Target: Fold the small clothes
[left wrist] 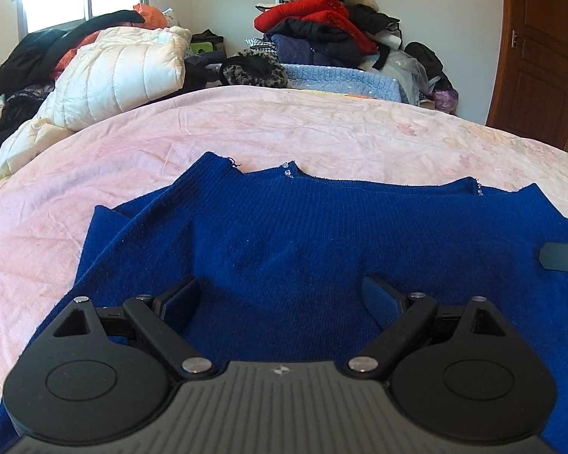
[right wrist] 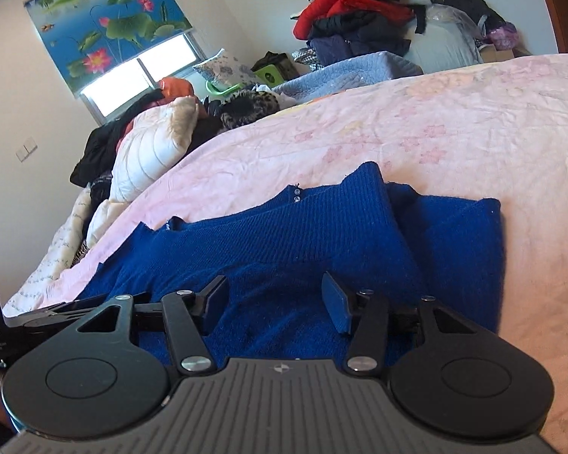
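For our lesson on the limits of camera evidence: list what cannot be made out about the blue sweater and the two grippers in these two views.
- Blue sweater near hem: hidden in both views by the gripper bodies.
- Its right side: cut off by the left wrist frame edge.
- Right gripper in the left wrist view: only a black tip shows at the edge.
- Sleeve underside: covered by its own fold.
- Left gripper height above the fabric: unclear.

blue sweater [left wrist: 284, 234], pink floral bedsheet [left wrist: 322, 132]
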{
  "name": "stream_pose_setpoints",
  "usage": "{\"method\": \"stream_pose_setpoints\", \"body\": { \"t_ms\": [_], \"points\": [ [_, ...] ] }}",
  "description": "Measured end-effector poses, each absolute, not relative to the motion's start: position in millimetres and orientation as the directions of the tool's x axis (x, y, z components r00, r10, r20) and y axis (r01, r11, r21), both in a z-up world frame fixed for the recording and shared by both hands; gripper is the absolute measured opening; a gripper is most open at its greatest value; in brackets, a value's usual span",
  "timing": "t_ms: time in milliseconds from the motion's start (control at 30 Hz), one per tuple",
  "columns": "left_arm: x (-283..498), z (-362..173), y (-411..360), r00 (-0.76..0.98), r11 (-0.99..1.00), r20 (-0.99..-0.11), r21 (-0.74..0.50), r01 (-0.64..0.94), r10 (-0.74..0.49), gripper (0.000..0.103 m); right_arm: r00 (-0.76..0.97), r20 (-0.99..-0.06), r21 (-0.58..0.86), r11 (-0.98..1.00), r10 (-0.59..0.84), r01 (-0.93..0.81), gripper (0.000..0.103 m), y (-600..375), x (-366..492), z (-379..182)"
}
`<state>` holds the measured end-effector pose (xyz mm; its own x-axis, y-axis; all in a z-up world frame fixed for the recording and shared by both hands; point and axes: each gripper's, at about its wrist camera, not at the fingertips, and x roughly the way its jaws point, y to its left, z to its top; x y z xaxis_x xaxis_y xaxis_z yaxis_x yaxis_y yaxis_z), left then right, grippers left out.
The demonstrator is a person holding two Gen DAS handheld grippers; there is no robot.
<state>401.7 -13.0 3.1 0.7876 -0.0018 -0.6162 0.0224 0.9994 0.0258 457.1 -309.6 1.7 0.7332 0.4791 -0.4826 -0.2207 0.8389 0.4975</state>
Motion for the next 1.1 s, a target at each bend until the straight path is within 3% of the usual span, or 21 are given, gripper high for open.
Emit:
{"method": "stream_pose_setpoints", "body": {
  "t_ms": [167, 400, 567, 700, 733, 833, 967, 1100],
  "points": [
    [402, 3, -14, 0.787, 0.999, -0.617, 0.031, 0.021, 0.002, 0.093, 0.734, -0.474, 0.514, 0.83, 0.487, -0.218, 0.056, -313, 457, 0],
    [401, 3, -14, 0.787, 0.999, -0.616, 0.03, 0.021, 0.002, 0.094, 0.749, -0.499, 0.426, 0.876, 0.436, -0.226, 0.057, -300, 453, 4],
    [401, 3, -14, 0.787, 0.999, -0.617, 0.03, 0.02, 0.003, 0.094, 0.731, -0.583, 0.326, 0.926, 0.356, -0.191, 0.059, -284, 455, 22],
    [400, 4, -13, 0.791, 0.999, -0.612, 0.027, 0.018, 0.002, 0.094, 0.749, -0.581, 0.326, 0.934, 0.318, -0.145, 0.069, -273, 444, 36],
    [399, 5, -11, 0.794, 1.0, -0.608, 0.022, 0.019, -0.001, 0.094, 0.73, -0.605, 0.308, 0.939, 0.317, -0.153, 0.079, -268, 444, 33],
    [386, 16, -2, 0.812, 1.0, -0.583, 0.021, -0.015, 0.025, 0.094, 0.712, -0.651, 0.146, 0.964, 0.264, -0.224, 0.087, -252, 439, 20],
    [341, 44, 42, 0.85, 0.984, -0.527, -0.141, -0.111, 0.02, 0.094, 0.706, -0.673, 0.084, 0.972, 0.219, -0.221, 0.088, -241, 437, 34],
    [290, 50, 105, 0.829, 0.855, -0.56, -0.433, -0.284, -0.008, 0.094, 0.755, -0.577, 0.197, 0.951, 0.311, -0.24, 0.088, -243, 413, 62]
  ]
}}
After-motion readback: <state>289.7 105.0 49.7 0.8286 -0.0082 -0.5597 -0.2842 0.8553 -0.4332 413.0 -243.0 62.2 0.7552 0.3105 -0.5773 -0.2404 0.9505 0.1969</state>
